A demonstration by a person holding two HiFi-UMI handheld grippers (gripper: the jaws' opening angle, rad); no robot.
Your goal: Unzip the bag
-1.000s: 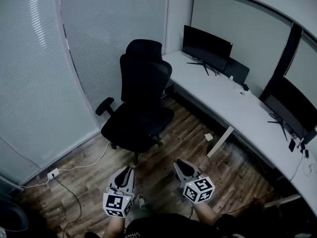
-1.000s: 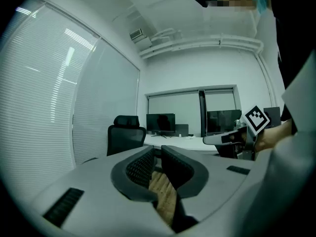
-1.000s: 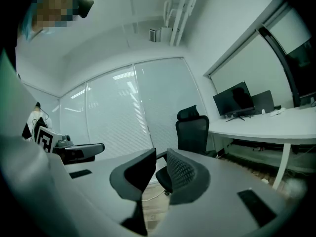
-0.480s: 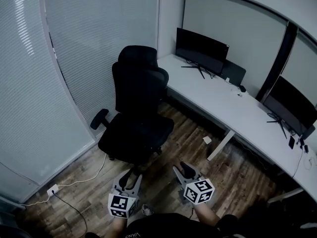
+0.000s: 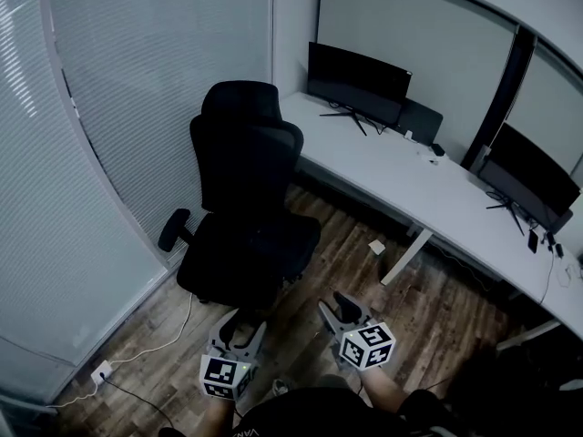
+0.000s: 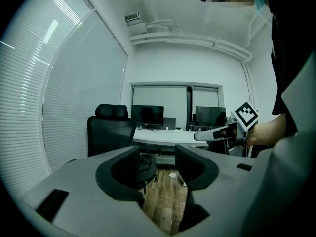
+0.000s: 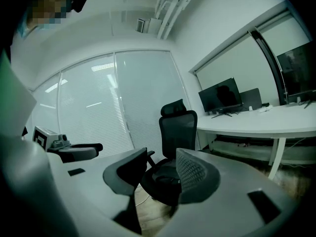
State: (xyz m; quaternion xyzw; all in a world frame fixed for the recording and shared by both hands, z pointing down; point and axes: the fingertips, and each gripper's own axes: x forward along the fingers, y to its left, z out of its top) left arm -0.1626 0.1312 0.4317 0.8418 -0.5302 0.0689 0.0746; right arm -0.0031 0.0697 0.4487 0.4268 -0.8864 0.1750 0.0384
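Note:
I see no bag in any view. In the head view my left gripper point(image 5: 242, 324) and right gripper point(image 5: 335, 304) are held side by side low over the wooden floor, pointing toward a black office chair point(image 5: 246, 208). Both have just been opening their jaws, which now stand apart with nothing between them. The left gripper view looks past its open gripper point(image 6: 157, 159) to the chair point(image 6: 111, 132), with the right gripper point(image 6: 217, 134) alongside. The right gripper view shows its open gripper point(image 7: 160, 167) before the chair point(image 7: 177, 127), and the left gripper point(image 7: 74, 151) at the left.
A curved white desk point(image 5: 428, 198) runs along the right wall and carries two dark monitors point(image 5: 355, 76) point(image 5: 528, 176). A small white box point(image 5: 376, 247) lies on the floor by a desk leg. A wall socket with a cable point(image 5: 102, 370) is at lower left. Blinds cover the left wall.
Both grippers' jaws have gone from shut to open. The view has shifted, so the chair and desk now sit further left, and both grippers have moved toward the chair.

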